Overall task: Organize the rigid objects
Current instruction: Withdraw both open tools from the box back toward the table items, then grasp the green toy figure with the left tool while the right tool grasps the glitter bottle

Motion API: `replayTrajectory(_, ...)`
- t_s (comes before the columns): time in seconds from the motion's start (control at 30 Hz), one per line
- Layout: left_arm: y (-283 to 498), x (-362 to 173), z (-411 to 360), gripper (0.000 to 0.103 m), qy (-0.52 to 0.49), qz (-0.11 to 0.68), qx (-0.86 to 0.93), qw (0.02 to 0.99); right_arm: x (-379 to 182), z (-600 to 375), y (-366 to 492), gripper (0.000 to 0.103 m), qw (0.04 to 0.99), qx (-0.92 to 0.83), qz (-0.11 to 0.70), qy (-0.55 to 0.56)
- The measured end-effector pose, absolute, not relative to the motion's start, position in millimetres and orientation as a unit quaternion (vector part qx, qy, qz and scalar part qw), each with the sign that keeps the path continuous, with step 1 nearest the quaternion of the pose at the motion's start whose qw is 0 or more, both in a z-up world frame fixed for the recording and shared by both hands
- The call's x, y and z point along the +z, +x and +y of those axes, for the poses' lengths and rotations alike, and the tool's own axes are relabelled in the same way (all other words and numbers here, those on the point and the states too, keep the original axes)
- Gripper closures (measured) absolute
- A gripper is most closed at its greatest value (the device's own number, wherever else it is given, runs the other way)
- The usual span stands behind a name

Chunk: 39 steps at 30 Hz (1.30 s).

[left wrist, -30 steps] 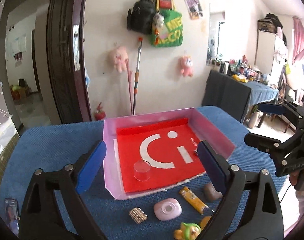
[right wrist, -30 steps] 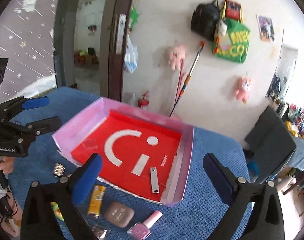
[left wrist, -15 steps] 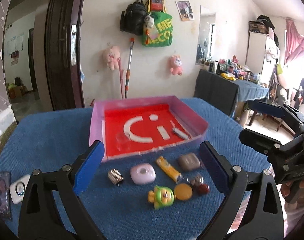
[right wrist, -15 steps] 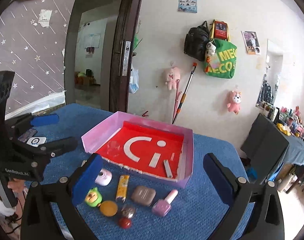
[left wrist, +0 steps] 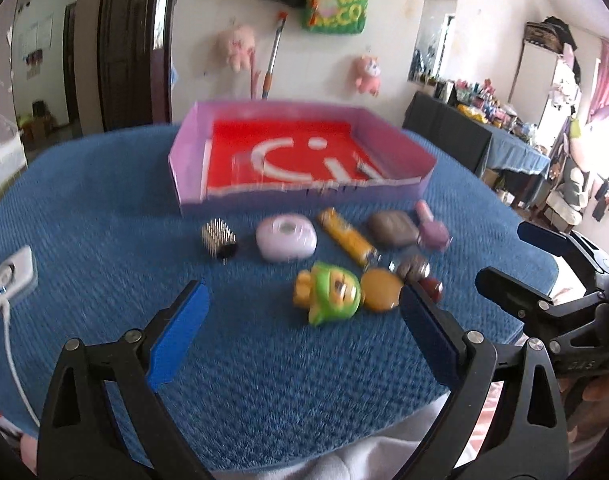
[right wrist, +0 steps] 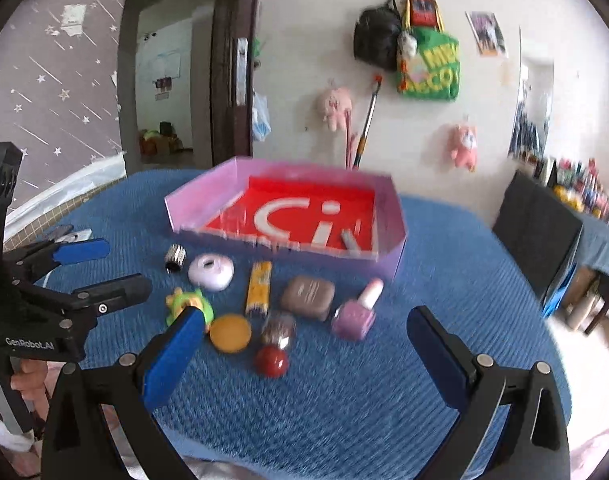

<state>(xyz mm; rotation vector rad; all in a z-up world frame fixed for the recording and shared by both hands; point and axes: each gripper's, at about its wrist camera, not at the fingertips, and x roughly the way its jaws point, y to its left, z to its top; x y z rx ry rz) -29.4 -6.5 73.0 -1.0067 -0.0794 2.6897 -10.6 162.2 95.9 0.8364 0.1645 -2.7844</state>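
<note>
A pink box [left wrist: 192, 184] [right wrist: 392, 256] with a red floor stands mid-table; a small metal clip [right wrist: 349, 239] lies inside. In front lie a spiky metal roller [left wrist: 218, 239] [right wrist: 175, 258], a lilac round case [left wrist: 286, 237] [right wrist: 211, 272], a yellow bar [left wrist: 347, 237] [right wrist: 258, 288], a brown case [left wrist: 392, 229] [right wrist: 307, 297], a purple nail-polish bottle [left wrist: 432, 230] [right wrist: 358, 310], a green toy [left wrist: 330, 292] [right wrist: 186, 302], an orange disc [left wrist: 380, 290] [right wrist: 229, 333] and a red ball [right wrist: 271, 361]. My left gripper [left wrist: 300, 336] [right wrist: 98, 266] and right gripper [right wrist: 300, 364] [left wrist: 516, 256] both hang open, empty, near the table's front edge.
A blue textured cloth [left wrist: 104, 208] covers the table. A white device on a cable [left wrist: 8, 282] lies at the far left. Behind stand a wall with hung bags and plush toys [right wrist: 428, 64], a dark doorway [right wrist: 232, 60] and a second cluttered table [left wrist: 504, 140].
Both grippers have pulled back toward the table's front edge and dipped lower; the box looks farther away and the row of small objects now lies just ahead of the fingers. Both stay open.
</note>
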Motion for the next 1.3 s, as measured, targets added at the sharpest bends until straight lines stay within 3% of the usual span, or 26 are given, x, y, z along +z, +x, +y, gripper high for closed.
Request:
replayTrajectory(0.33,-38,49,-2,0.006,-0.386,-0.027,0.911,0.142,52,162,-25,0.0,0.109,-0.936,0.047,0.331)
replayTrajectory(0.83,-67,44,6,0.006,-0.414,-0.013,0.898,0.152,33,164,-49,0.001,0.12,-0.92,0.035,0.372)
replayTrajectory(1.03,-77,40,8,0.006,-0.424,-0.005,0.892,0.154,27,160,-59,0.011,0.129,-0.914,0.033,0.384)
replayTrajectory(1.3,-86,37,8,0.006,-0.428,-0.007,0.889,0.162,23,155,-72,0.033,0.145,-0.909,0.027,0.391)
